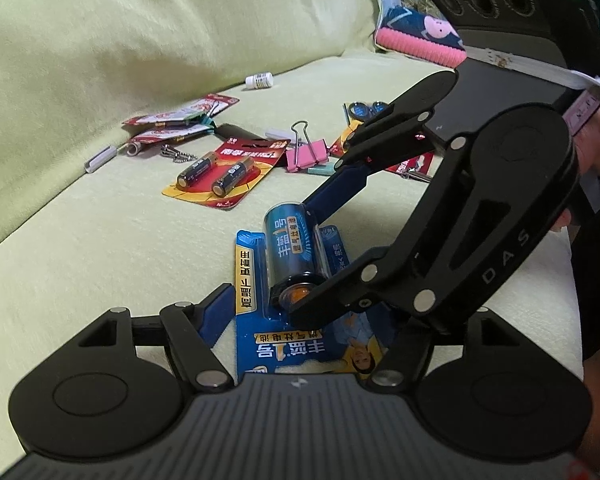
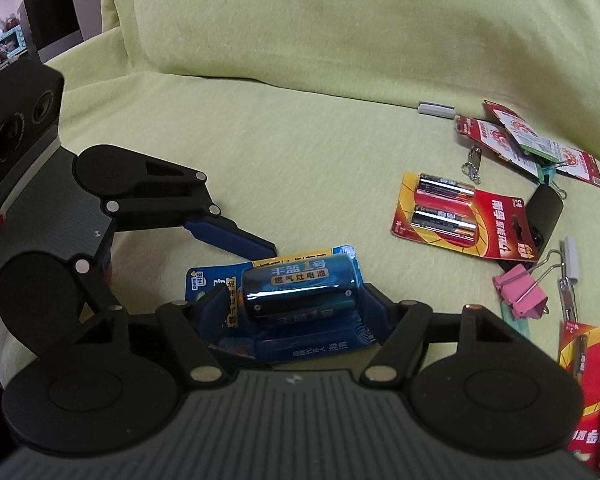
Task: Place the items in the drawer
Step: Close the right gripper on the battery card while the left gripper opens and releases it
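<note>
Left tongs (image 2: 276, 250) stand with their fingers spread apart, one blue-tipped finger (image 2: 228, 236) reaching to the back edge of the blue battery pack (image 2: 296, 344), nothing caught between them. Beside them, the right tongs (image 1: 300, 264) are clenched on the big blue battery (image 1: 290, 246) by its two ends, one finger (image 1: 332, 192) at the far end and the other at the near end; in the right wrist view the battery (image 2: 300, 290) sits crosswise between the two fingertips, above its card. That card lies flat on the light green sofa seat (image 1: 100, 248), partly under both tools. Further right on the seat lies a red and yellow card with two small batteries (image 2: 444, 212), well apart from the blue pack. Behind it are a small white clip (image 2: 436, 109), a short ball chain (image 2: 474, 166) and some red and white packets (image 2: 540, 144) held by a teal clip. Just right of the small batteries lies a black object (image 2: 544, 210) that I cannot identify, and near it a pink binder clip (image 2: 522, 290) with its wire handles up. Another red battery card (image 2: 592, 380) shows at the right edge. A small white bottle (image 1: 259, 80) lies on its side by the sofa back, and a pink-edged cushion (image 1: 420, 34) sits at the far end.
</note>
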Available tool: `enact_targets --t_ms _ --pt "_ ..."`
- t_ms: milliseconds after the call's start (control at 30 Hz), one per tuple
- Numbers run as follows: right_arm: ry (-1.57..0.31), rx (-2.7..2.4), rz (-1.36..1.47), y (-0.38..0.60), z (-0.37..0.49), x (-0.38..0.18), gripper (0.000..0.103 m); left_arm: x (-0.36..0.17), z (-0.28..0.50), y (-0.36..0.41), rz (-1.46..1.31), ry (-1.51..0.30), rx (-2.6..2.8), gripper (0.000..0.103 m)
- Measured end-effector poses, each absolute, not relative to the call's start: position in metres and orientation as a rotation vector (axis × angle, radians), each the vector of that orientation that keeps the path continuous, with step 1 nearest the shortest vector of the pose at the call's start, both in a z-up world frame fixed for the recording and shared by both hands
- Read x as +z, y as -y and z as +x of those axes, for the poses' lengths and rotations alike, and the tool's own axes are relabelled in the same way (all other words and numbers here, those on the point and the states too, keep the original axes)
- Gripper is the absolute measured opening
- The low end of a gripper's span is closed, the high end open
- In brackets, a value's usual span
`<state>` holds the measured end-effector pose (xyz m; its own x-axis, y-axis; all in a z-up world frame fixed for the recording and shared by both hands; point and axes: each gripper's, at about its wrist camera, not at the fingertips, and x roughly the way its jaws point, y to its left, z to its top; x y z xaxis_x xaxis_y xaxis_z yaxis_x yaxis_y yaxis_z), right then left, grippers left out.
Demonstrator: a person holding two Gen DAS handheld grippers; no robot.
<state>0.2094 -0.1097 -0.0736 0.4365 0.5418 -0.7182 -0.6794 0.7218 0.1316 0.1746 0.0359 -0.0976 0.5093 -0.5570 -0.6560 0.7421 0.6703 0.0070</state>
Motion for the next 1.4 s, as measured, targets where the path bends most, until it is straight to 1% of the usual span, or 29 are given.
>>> enact_targets --t_ms 33,100,300,500,633,767,1033,1100,1133,1167,1267,1400 --pt "-0.826 0.761 -0.187 0.110 0.212 -0.075 0.064 -0.098 0.174 -0.037 0.302 -0.663 -0.797 0.071" --pt "-0.837 0.765 -0.178 0.111 0.214 -0.075 0.063 -0.100 0.172 -0.038 0.297 -0.648 -0.796 0.071" --pt "-0.816 0.772 -0.233 0.104 0.213 -0.076 0.062 -0.100 0.168 -0.040 0.294 -0.626 -0.794 0.071" --pt "-0.824 0.767 -0.224 0.103 0.216 -0.076 0.061 -0.101 0.167 -0.041 0.283 -0.619 -0.795 0.072" --pt "-0.835 0.742 -0.176 0.106 0.218 -0.076 0.060 -0.102 0.167 -0.042 0.281 -0.623 -0.784 0.082" --pt "-0.822 0.711 -0.148 0.112 0.219 -0.073 0.060 -0.103 0.166 -0.044 0.274 -0.621 -0.784 0.082" --pt "-0.838 0.711 0.000 0.128 0.229 -0.067 0.060 -0.103 0.165 -0.043 0.274 -0.617 -0.781 0.082" --pt "-0.851 0.716 0.031 0.130 0.231 -0.068 0.060 -0.102 0.165 -0.043 0.273 -0.616 -0.781 0.081" --pt "-0.857 0.719 0.049 0.131 0.231 -0.068 0.060 -0.102 0.165 -0.043 0.274 -0.614 -0.782 0.078" --pt "-0.863 0.721 0.066 0.132 0.232 -0.067 0.060 -0.102 0.165 -0.042 0.275 -0.610 -0.785 0.073" --pt "-0.877 0.723 0.117 0.136 0.233 -0.066 0.060 -0.100 0.165 -0.039 0.284 -0.595 -0.786 0.063" --pt "-0.894 0.723 0.182 0.142 0.234 -0.064 0.060 -0.099 0.165 -0.036 0.288 -0.575 -0.763 0.061"
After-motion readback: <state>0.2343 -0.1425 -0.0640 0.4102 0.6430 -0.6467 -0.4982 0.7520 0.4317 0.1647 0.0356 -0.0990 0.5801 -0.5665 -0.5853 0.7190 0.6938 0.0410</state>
